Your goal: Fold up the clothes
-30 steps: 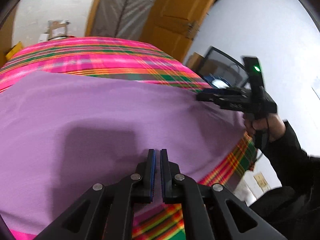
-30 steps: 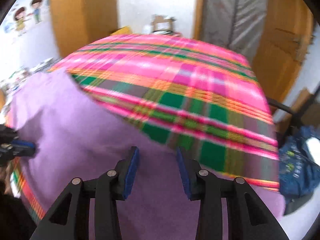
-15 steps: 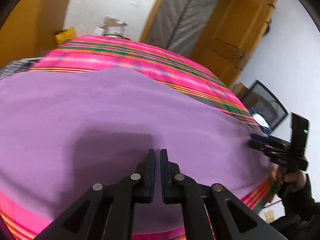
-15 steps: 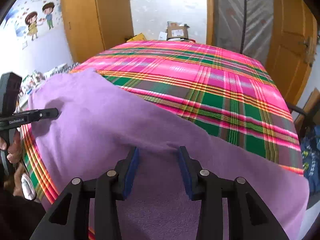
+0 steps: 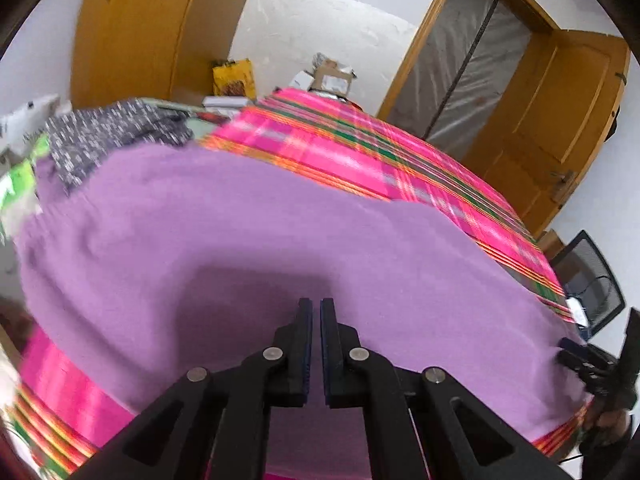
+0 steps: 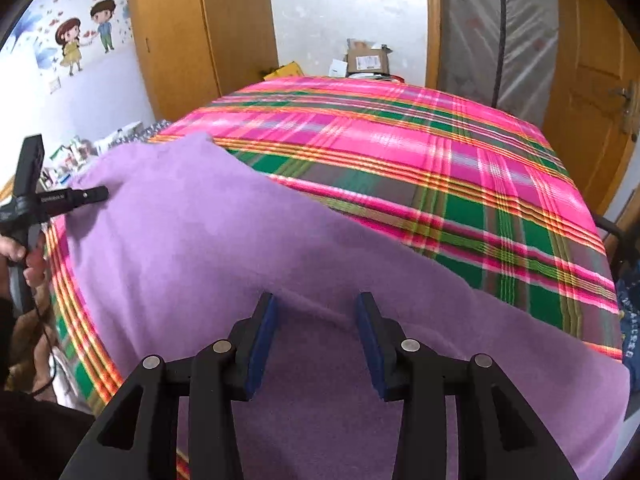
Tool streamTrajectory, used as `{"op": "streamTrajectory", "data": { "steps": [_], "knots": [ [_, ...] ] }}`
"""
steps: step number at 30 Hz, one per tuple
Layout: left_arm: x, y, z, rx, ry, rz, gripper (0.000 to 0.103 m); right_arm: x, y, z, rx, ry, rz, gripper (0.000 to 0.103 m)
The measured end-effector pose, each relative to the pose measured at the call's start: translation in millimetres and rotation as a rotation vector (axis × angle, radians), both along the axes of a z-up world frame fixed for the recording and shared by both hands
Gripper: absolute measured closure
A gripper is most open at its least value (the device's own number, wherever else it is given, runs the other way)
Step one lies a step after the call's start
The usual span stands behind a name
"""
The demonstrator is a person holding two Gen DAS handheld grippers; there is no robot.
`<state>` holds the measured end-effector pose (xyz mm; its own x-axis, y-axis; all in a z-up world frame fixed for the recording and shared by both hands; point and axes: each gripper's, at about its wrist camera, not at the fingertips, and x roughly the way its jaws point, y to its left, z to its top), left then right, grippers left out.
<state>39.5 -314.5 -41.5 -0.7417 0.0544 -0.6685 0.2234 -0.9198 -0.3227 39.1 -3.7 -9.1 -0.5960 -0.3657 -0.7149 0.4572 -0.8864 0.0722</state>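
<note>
Purple cloth [image 6: 224, 248] lies spread over the near part of the plaid bedcover [image 6: 400, 152]. Right gripper [image 6: 316, 332] stands with fingers apart, nothing pinched. Left gripper [image 5: 316, 344] hovers above the cloth with fingers together, seemingly empty.

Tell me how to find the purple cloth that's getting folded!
Look at the big bed with the pink and green plaid sheet. On the side nearest the cameras lies the purple cloth, spread flat. It is the only plain thing there, one soft lilac colour with no stripes, unlike the speckled dark garment beyond the bed's edge.
</note>
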Motion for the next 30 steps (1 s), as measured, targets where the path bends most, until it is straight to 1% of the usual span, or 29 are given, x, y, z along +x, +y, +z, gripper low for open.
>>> {"op": "streamTrajectory", "data": {
  "steps": [4, 9, 12, 15, 17, 19, 20, 21, 24, 28, 30],
  "knots": [
    [-6.7, -20.2, 8.8, -0.013, 0.017, 0.026, 0.099, 0.8, -7.1, 7.5, -0.026, 0.006, 0.021, 0.060],
    [-23.5, -44.1, 17.2, -0.063, -0.030, 0.067, 0.094, -0.8, -25.9, 12.3, -0.027, 0.014, 0.058, 0.059],
    [-35.1, -52.5, 23.0, -0.091, -0.037, 0.073, 0.091, -5.6, -40.0, 13.2, -0.023, 0.015, 0.080, 0.059],
    [-51.4, -62.9, 27.7, -0.091, -0.026, 0.080, 0.090, -9.3, -47.3, 13.1, -0.021, 0.014, 0.091, 0.059],
    [-64.4, -70.6, 22.7, -0.096, -0.049, 0.097, 0.089, -12.3, -52.1, 13.3, -0.021, 0.012, 0.093, 0.059],
    [-75.2, -77.8, 12.2, -0.100, -0.103, 0.117, 0.089, -15.8, -56.2, 12.6, -0.015, 0.008, 0.088, 0.059],
    [-78.9, -80.0, 6.3, -0.090, -0.120, 0.118, 0.089, -17.3, -57.7, 11.8, -0.012, 0.005, 0.084, 0.059],
    [-81.1, -81.3, 2.0, -0.084, -0.122, 0.114, 0.089, -19.1, -59.6, 10.8, -0.010, 0.002, 0.080, 0.059],
    [-81.7, -79.3, 0.9, -0.116, -0.098, 0.107, 0.089, -23.7, -63.5, 8.4, -0.007, -0.008, 0.071, 0.059],
    [-81.7, -77.1, 1.1, -0.132, -0.104, 0.109, 0.089, -31.3, -68.5, 5.7, -0.012, -0.023, 0.064, 0.059],
    [-80.4, -74.3, 2.8, -0.153, -0.113, 0.116, 0.089, -33.1, -70.9, 5.5, -0.015, -0.025, 0.066, 0.059]
  ]
}}
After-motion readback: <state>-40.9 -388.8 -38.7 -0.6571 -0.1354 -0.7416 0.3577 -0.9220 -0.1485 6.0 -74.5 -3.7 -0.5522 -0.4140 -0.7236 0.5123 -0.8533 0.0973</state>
